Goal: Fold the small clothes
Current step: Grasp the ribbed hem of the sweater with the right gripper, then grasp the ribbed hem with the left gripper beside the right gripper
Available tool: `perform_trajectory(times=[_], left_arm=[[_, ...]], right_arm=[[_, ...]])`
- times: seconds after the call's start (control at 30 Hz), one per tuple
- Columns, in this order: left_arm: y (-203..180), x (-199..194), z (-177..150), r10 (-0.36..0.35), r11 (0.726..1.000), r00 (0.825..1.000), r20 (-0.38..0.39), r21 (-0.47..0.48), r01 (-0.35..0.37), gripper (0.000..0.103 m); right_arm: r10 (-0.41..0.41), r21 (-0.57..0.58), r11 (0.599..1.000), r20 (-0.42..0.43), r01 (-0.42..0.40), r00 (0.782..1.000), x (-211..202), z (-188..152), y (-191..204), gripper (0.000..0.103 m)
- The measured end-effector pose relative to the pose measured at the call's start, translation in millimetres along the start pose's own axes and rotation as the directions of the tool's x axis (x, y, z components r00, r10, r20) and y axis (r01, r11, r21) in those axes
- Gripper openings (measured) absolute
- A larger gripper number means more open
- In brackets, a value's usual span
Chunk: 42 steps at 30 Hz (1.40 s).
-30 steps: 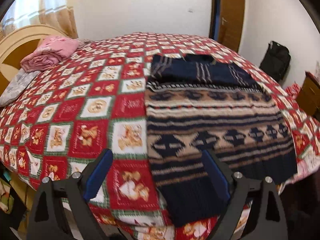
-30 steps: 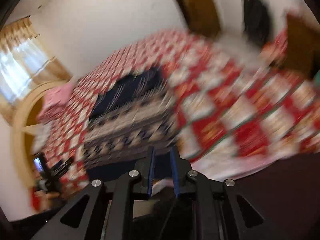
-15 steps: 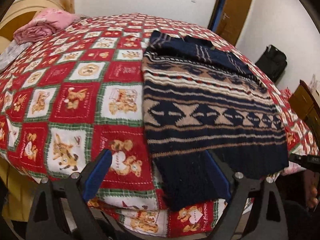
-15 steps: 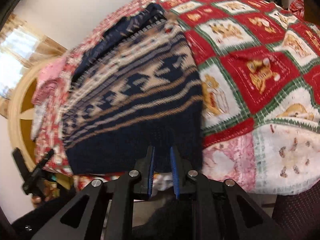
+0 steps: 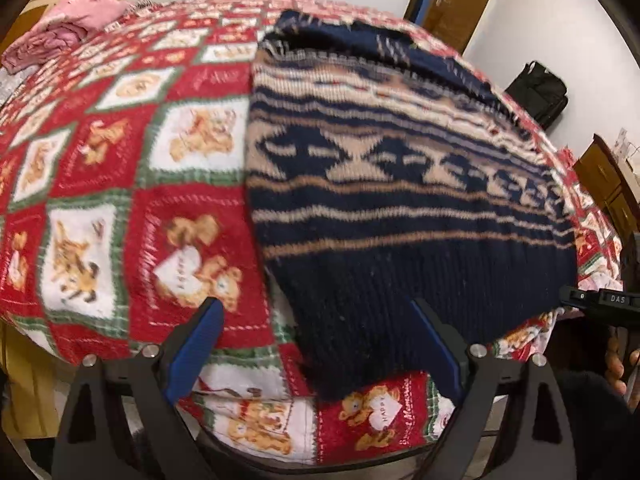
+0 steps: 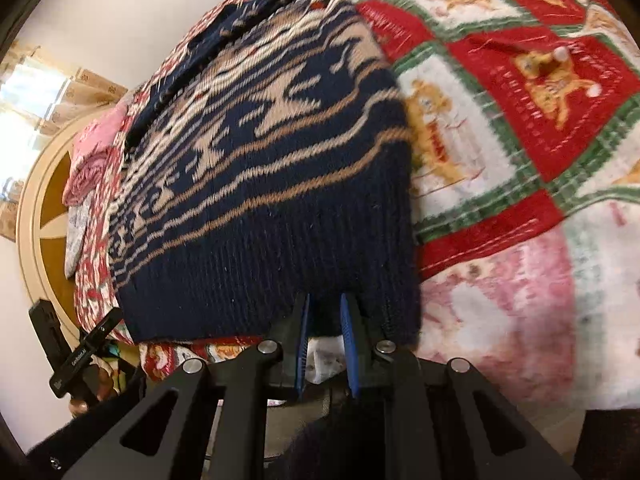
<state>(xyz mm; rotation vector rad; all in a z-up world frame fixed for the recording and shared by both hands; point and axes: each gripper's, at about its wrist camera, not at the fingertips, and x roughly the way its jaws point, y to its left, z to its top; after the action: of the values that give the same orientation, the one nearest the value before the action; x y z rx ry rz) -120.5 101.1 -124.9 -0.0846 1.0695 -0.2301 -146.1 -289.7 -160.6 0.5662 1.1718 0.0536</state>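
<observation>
Red teddy-bear patchwork blanket (image 5: 120, 168) covers the bed; its hearts read "HAPPY". Navy-and-tan patterned sweater (image 5: 392, 208) lies flat, its ribbed hem draped over the bed edge. Left claw (image 5: 316, 312) gapes wide, astride the hem's left corner. Right claw (image 6: 325, 308) is narrow, its tips at the hem's right corner; whether it grips cloth, I cannot tell.

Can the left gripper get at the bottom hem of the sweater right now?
Probably yes. The left gripper is open, the sweater hem lies between its fingers at the bed edge, nothing in front.
</observation>
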Motion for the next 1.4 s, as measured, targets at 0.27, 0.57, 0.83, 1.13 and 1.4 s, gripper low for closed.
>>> perform_trajectory(times=[0.27, 0.57, 0.83, 1.13, 1.4], left_arm=[[-17, 6, -5, 0.094, 0.994, 0.995, -0.02, 0.064, -0.093, 0.081], [-27, 4, -6, 0.082, 0.991, 0.997, -0.004, 0.11, -0.081, 0.041], [-30, 6, -8, 0.082, 0.989, 0.997, -0.012, 0.124, -0.079, 0.044], [-36, 2, -7, 0.033, 0.988, 0.999, 0.007, 0.151, -0.034, 0.011], [-15, -41, 16, -0.109, 0.993, 0.99, 0.09, 0.058, 0.104, 0.009]], right_arm=[[-0.049, -0.071, 0.996, 0.022, 0.05, 0.999, 5, -3, 7, 0.016], [-0.11, -0.161, 0.98, 0.039, 0.115, 0.993, 4, -8, 23, 0.004], [-0.044, -0.084, 0.995, 0.011, 0.045, 0.999, 8, -6, 10, 0.004], [-0.033, -0.178, 0.983, 0.004, 0.034, 0.999, 6, -13, 33, 0.0], [0.196, -0.15, 0.973, 0.136, -0.175, 0.971, -63, 3, 41, 0.0]])
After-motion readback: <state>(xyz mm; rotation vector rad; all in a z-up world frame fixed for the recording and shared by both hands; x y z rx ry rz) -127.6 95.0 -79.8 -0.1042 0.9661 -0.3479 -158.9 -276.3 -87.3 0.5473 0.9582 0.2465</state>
